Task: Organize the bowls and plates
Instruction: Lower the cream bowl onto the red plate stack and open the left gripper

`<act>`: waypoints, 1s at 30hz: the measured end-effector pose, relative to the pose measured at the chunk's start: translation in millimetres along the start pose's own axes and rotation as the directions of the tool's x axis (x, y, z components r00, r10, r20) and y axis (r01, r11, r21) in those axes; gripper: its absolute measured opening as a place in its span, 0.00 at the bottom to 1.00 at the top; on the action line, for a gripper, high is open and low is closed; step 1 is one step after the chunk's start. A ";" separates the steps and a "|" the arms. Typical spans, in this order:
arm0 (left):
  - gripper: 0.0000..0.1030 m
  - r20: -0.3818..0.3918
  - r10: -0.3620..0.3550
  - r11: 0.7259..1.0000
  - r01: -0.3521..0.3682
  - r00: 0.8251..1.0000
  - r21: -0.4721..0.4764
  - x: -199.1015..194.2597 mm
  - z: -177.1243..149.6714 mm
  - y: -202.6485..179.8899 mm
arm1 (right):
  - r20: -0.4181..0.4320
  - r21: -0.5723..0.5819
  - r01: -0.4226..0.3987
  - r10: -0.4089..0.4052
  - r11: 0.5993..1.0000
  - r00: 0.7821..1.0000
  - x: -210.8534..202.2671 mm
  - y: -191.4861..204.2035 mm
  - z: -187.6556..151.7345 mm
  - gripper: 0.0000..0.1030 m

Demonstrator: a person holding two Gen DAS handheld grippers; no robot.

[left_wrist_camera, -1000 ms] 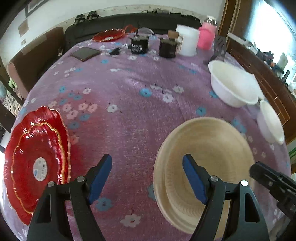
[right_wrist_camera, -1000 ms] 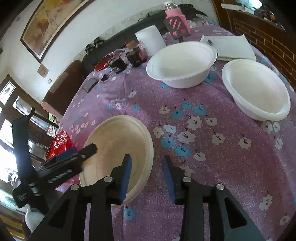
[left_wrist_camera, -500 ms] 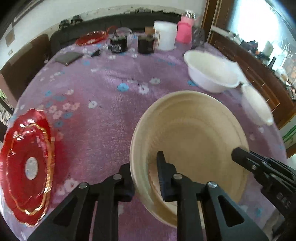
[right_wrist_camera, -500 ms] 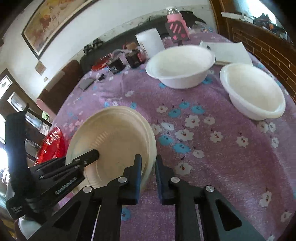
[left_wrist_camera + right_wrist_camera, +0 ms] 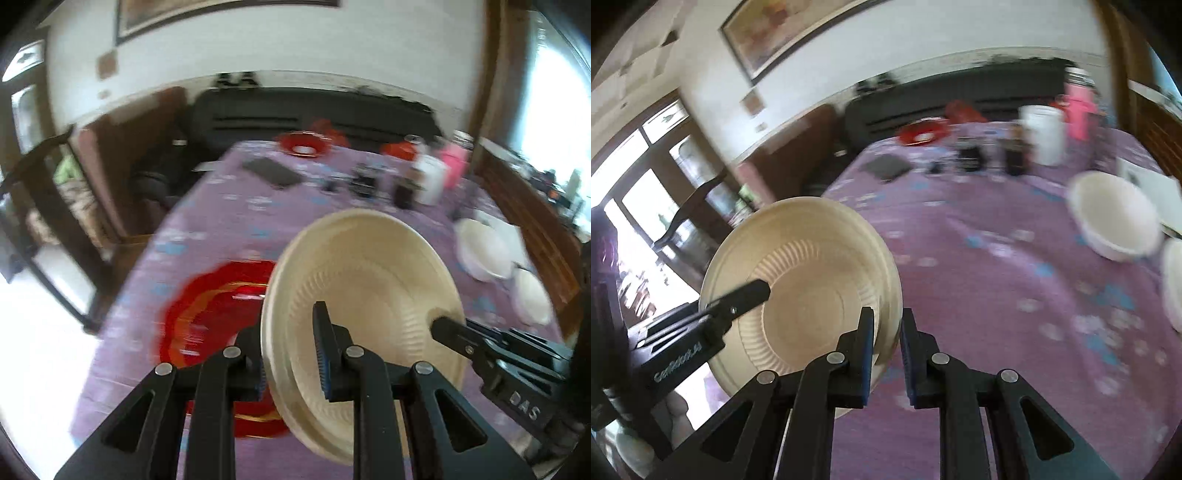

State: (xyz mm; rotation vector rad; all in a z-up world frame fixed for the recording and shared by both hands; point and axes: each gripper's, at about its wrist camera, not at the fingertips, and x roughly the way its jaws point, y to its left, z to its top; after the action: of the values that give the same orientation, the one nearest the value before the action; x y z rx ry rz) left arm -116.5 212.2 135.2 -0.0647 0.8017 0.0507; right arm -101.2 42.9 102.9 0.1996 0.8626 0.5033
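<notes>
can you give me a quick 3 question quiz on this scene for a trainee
1. True or false: both grippers grip the cream plates.
2. What lies on the table under the lifted stack? A) red plates B) a phone C) a pink bottle
3. How many white bowls sit at the table's right side?

Key: 1 true: the left gripper and right gripper clamp opposite rims. 2 A, the red plates. 3 two white bowls.
</notes>
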 end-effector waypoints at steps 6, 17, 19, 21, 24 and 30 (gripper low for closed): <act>0.20 -0.066 0.117 0.989 -0.122 0.991 -0.078 45.3 -9.6 60.8 | -0.071 -0.116 0.055 -0.063 0.992 0.995 63.1 50.9 0.5 0.15; 0.66 -0.063 0.148 0.983 -0.154 0.987 -0.105 72.5 -23.0 84.2 | -0.111 -0.136 0.139 -0.155 0.981 0.982 116.8 51.4 -1.4 0.15; 0.66 -0.051 0.133 0.984 -0.138 0.990 -0.109 68.8 -21.9 85.3 | -0.114 -0.111 0.125 -0.137 0.986 0.984 117.9 47.8 -0.7 0.16; 0.66 -0.046 0.113 0.986 -0.118 0.993 -0.118 65.0 -20.1 86.0 | -0.119 -0.060 0.090 -0.097 0.994 0.988 114.8 41.0 1.2 0.17; 0.66 0.000 0.113 0.986 -0.112 0.994 -0.123 44.7 -21.8 85.2 | -0.073 -0.019 0.057 -0.059 0.998 0.996 98.0 35.5 2.9 0.19; 0.85 0.215 0.287 0.954 -0.257 0.934 -0.154 -26.3 -36.9 68.0 | 0.020 -0.018 0.041 -0.040 0.999 0.999 51.0 30.0 -5.0 0.29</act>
State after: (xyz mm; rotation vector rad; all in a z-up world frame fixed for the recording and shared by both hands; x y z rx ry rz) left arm -166.0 276.6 125.9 -0.0628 0.5640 0.3661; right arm -87.7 94.2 76.3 0.1696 0.8408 0.4705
